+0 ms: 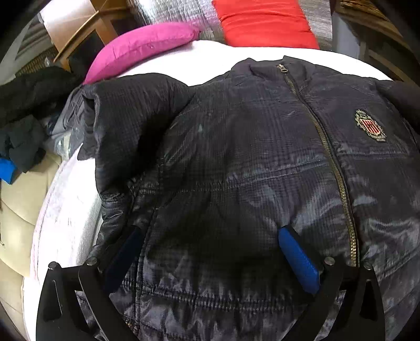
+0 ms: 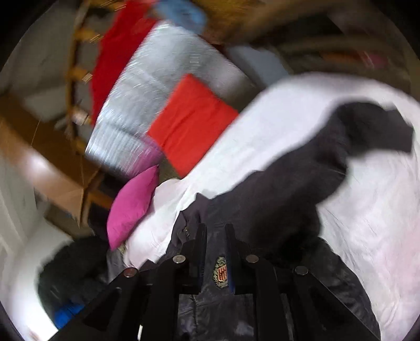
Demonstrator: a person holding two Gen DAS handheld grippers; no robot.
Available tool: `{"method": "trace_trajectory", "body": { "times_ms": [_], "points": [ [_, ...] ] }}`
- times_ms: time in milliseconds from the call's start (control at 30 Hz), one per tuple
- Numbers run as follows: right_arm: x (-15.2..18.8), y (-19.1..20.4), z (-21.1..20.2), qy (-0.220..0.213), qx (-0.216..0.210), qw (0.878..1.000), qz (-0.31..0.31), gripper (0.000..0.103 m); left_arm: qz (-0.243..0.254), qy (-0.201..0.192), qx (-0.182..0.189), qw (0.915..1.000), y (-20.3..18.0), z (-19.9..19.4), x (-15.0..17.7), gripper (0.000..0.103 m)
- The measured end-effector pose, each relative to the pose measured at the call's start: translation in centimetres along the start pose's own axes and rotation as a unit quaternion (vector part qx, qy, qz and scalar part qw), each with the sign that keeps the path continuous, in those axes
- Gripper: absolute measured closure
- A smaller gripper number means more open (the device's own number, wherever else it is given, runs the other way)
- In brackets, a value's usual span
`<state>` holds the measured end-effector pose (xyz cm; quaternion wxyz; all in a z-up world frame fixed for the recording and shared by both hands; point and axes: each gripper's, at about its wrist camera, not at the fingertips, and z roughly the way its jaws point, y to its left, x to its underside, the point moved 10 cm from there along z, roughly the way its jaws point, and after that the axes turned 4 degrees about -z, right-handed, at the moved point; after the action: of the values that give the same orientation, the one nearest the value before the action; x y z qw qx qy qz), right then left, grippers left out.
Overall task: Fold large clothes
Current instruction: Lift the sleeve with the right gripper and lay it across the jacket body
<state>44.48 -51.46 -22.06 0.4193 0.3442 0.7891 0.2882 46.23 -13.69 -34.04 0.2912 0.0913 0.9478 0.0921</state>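
A dark navy puffer jacket (image 1: pixel 236 162) lies zipped, front up, on a white bed (image 1: pixel 68 209). It has a brass zip and a crest badge (image 1: pixel 370 128) on the chest. Its one sleeve (image 1: pixel 126 126) is folded in beside the body. My left gripper (image 1: pixel 210 236) is open, its blue-padded fingers (image 1: pixel 296 254) spread wide just over the jacket's lower body. In the blurred right wrist view my right gripper (image 2: pixel 214 236) hovers over the badge (image 2: pixel 221 271) with its fingers close together; nothing shows between them. The other sleeve (image 2: pixel 315 168) stretches out over the sheet (image 2: pixel 367 223).
A pink pillow (image 1: pixel 147 47) and a red cushion (image 1: pixel 265 23) lie at the head of the bed. A pile of dark clothes (image 1: pixel 29 105) sits off the bed's left side, with wooden furniture (image 1: pixel 86 28) behind it.
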Motion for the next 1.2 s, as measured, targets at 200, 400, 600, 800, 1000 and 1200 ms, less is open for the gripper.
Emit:
{"method": "trace_trajectory", "body": {
  "times_ms": [200,400,600,800,1000,1200],
  "points": [
    [-5.0,-8.6,-3.8,-0.08,-0.015,0.987,0.14,0.002,-0.048,-0.002,0.013,0.9988,0.3,0.5,1.0,0.0],
    [-6.7,-14.5,-2.7,-0.066,0.009,0.972,0.227,0.004,-0.077,-0.014,0.003,0.9969,0.4,0.3,1.5,0.0],
    [-7.5,-16.2,-0.7,-0.081,0.003,0.967,0.242,0.005,-0.08,-0.009,-0.004,0.9968,0.1,-0.5,2.0,0.0],
    [-9.5,-18.4,-0.9,-0.154,0.015,0.954,0.256,0.034,-0.023,-0.031,-0.029,0.9988,-0.5,-1.5,1.2,0.0],
    [-9.8,-18.2,-2.4,-0.173,0.082,0.961,0.197,0.07,0.021,-0.044,-0.027,0.9984,-0.9,-2.8,-0.1,0.0],
    [-10.8,-7.5,-5.7,-0.216,0.095,0.972,0.002,0.072,-0.025,-0.078,-0.027,0.9963,1.6,-5.3,-2.5,0.0]
  ]
}}
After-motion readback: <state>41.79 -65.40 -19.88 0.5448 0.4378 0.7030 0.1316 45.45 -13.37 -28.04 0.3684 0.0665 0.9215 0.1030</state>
